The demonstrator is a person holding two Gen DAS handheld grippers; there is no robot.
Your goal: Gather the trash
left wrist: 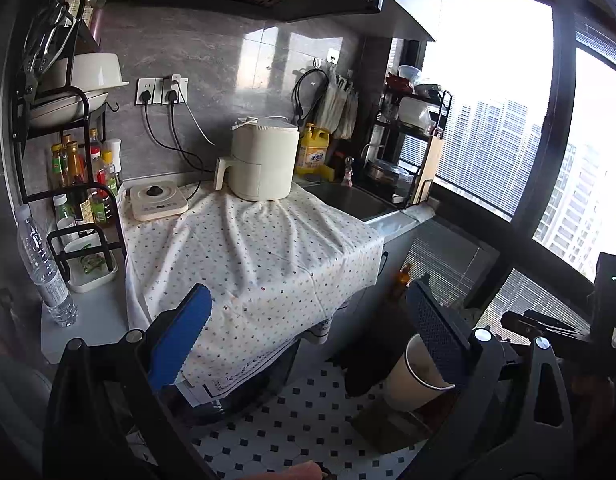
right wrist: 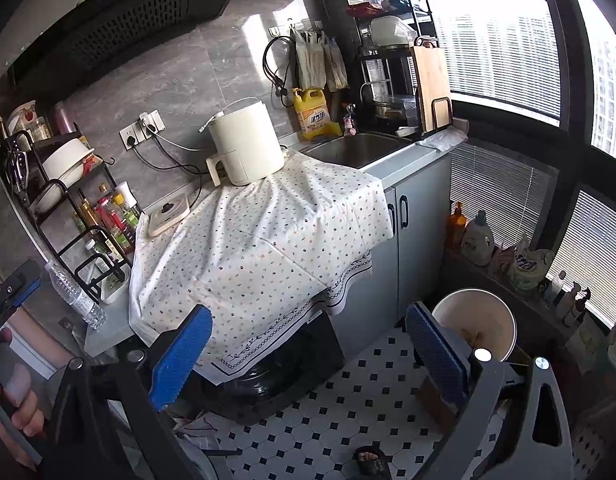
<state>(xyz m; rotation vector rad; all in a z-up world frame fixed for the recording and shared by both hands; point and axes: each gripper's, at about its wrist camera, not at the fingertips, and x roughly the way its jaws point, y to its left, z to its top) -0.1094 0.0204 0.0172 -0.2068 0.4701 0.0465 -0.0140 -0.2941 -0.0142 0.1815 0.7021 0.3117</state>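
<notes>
A white paper cup [left wrist: 408, 376] with brown residue inside stands low on the right, on a brown box [left wrist: 392, 424] on the floor. My left gripper [left wrist: 308, 336] is open, with nothing between its blue fingers [left wrist: 179, 336]; its right finger partly hides the cup. In the right wrist view the same cup [right wrist: 484, 316] shows its open mouth just behind the right finger. My right gripper [right wrist: 308, 354] is also open and holds nothing. A clear plastic water bottle [left wrist: 43, 264] stands on the counter's left end, and in the right wrist view the bottle [right wrist: 75, 296] is at the left.
A dotted cloth [left wrist: 247, 256] drapes the counter under a cream air fryer [left wrist: 263, 160]. Condiment racks [left wrist: 83, 184] stand left, the sink [right wrist: 356, 148] and a dish rack right. Bottles line the window sill [right wrist: 508, 264]. A hand [right wrist: 15, 400] grips the left handle; a sandalled foot [right wrist: 368, 460] is on the tiles.
</notes>
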